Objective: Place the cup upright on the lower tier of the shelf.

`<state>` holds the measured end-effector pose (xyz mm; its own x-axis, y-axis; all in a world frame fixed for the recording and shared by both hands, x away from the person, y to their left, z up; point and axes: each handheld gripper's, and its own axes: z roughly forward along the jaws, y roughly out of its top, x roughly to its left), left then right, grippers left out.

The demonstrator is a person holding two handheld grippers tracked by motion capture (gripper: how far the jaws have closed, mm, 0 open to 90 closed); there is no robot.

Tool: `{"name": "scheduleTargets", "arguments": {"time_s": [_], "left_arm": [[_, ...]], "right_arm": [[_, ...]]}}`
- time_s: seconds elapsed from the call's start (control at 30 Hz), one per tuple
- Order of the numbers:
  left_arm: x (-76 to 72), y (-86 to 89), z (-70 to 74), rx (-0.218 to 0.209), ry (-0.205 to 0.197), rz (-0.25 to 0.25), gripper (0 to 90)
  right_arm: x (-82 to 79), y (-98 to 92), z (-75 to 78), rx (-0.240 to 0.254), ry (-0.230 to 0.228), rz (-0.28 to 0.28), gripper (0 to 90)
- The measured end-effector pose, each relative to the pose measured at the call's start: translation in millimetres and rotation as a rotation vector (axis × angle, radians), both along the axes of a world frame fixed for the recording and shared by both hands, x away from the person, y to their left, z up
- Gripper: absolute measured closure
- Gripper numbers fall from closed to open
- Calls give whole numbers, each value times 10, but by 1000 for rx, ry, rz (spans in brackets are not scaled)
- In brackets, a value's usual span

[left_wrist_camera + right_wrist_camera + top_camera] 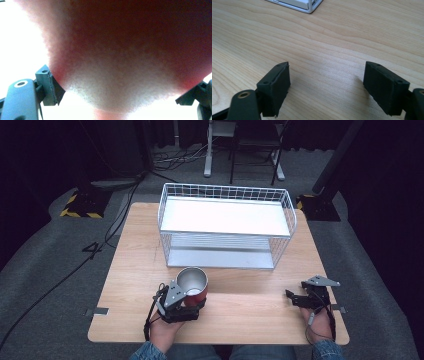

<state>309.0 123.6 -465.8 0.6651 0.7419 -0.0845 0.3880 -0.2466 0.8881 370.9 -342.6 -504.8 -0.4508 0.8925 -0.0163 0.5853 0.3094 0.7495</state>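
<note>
Two grippers at the near edge of the wooden table. Left gripper at about 7 o'clock from the table's middle, clamped on the red cup, one jaw on each side of its wall. Seen again in the left gripper view: red cup very close and blurred between the two black pads, both pressing its sides. Cup upright, open mouth up, shiny metal inside; impossible to tell whether its base touches the wood. Placed just in front of the white wire basket, at 6 o'clock from the basket's left half, near but apart.

Right gripper at about 4 o'clock, well apart from the cup, jaws pointing toward 9 o'clock. Spread wide over bare wood in the right gripper view, right gripper with nothing between the pads; one corner of the basket at 12 o'clock.
</note>
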Motion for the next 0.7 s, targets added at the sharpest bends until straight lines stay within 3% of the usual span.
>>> {"name": "scheduleTargets", "arguments": {"time_s": [0.37, 0.53, 0.7], "left_arm": [[226, -61, 93, -40, -1, 1, 165], [340, -132, 150, -40, -18, -3, 165], [493, -224, 166, -23, 6, -23, 165]], "right_arm": [[9, -5, -1, 8, 4, -3, 218], [10, -5, -1, 7, 3, -6, 218], [10, -5, -1, 6, 3, -6, 217]]}}
